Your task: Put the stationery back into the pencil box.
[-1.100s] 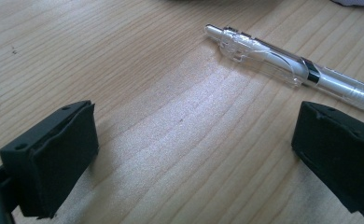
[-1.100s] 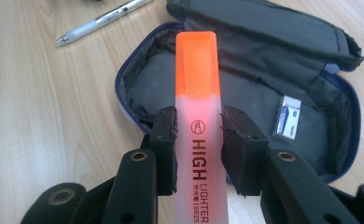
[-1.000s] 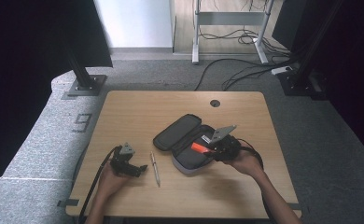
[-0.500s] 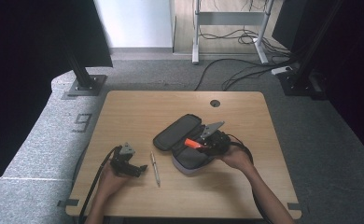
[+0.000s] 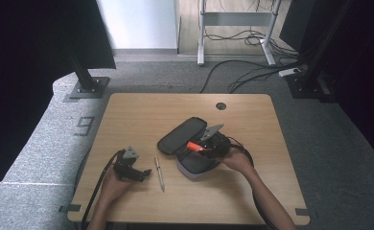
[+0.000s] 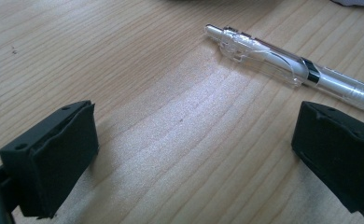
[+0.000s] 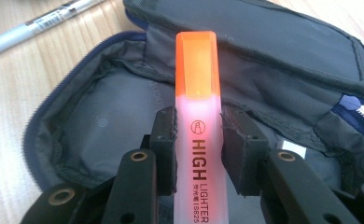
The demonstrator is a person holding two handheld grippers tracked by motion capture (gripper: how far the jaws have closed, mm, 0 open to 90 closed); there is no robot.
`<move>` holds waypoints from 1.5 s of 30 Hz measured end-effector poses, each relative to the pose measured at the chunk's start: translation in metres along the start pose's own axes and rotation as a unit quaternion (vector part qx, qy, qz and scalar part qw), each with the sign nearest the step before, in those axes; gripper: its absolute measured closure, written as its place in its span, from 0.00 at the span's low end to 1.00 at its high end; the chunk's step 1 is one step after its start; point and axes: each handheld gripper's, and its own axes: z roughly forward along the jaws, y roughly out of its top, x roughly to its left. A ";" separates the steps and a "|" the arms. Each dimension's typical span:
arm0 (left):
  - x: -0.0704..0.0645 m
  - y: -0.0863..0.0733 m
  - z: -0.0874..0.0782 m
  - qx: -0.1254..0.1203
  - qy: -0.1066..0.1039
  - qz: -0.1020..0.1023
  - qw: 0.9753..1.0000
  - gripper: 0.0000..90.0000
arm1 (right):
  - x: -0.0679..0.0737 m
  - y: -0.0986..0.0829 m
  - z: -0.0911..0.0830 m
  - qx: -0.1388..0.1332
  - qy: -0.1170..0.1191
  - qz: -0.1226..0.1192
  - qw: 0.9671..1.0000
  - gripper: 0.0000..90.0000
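Note:
An orange highlighter [image 7: 198, 121] with "HIGH LIGHTER" printed on its barrel is clamped in my right gripper [image 7: 198, 149], its cap end poking out over the open dark grey pencil case [image 7: 124, 121]. From above, the highlighter [image 5: 194, 146] and right gripper [image 5: 209, 149] hover over the case [image 5: 190, 160], whose lid [image 5: 181, 135] lies flipped back. My left gripper [image 5: 144, 173] rests on the table at the left, open, nothing between its pads [image 6: 54, 158]. A clear white pen [image 6: 287, 70] lies just beyond them, also seen as the pen [image 5: 159, 173] between gripper and case.
The wooden table [image 5: 127, 115] has a round cable hole [image 5: 220, 106] at its far side. Cables trail from both grippers off the near edge. Grey carpet, stand bases and floor cables surround the table.
My right gripper has carried the highlighter leftward and down, from beside the case's right edge to over its open compartment. The left gripper has stayed put.

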 end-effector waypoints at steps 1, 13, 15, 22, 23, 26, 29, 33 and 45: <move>0.000 0.000 0.000 0.000 0.000 0.000 1.000 0.00 | -0.001 0.000 0.002 0.002 0.001 0.001 1.000 0.73; 0.000 0.000 0.000 -0.001 0.000 -0.001 1.000 0.00 | -0.004 -0.006 0.017 0.015 0.001 0.008 1.000 0.73; 0.000 0.000 0.000 -0.001 0.000 -0.001 1.000 0.00 | -0.004 -0.007 0.019 0.017 0.001 0.008 1.000 0.73; 0.000 0.000 0.000 -0.001 0.000 -0.001 1.000 0.00 | -0.005 -0.010 0.024 0.026 0.004 0.012 1.000 0.72; 0.000 0.000 0.000 -0.001 0.000 -0.001 1.000 0.00 | -0.005 -0.010 0.024 0.026 0.005 0.011 1.000 0.72; 0.000 0.000 0.000 -0.001 0.000 -0.001 1.000 0.00 | -0.004 -0.011 0.025 0.031 0.005 0.009 0.999 0.72; 0.000 0.000 0.000 -0.001 0.000 -0.001 1.000 0.00 | -0.005 -0.011 0.025 0.027 0.003 0.014 1.000 0.67; 0.000 0.000 0.000 -0.001 0.000 -0.001 1.000 0.00 | -0.005 -0.009 0.021 0.025 -0.009 0.017 1.000 0.54; 0.000 0.000 0.000 -0.001 0.000 0.000 1.000 0.00 | -0.001 -0.005 0.007 0.015 -0.023 0.030 0.999 0.23</move>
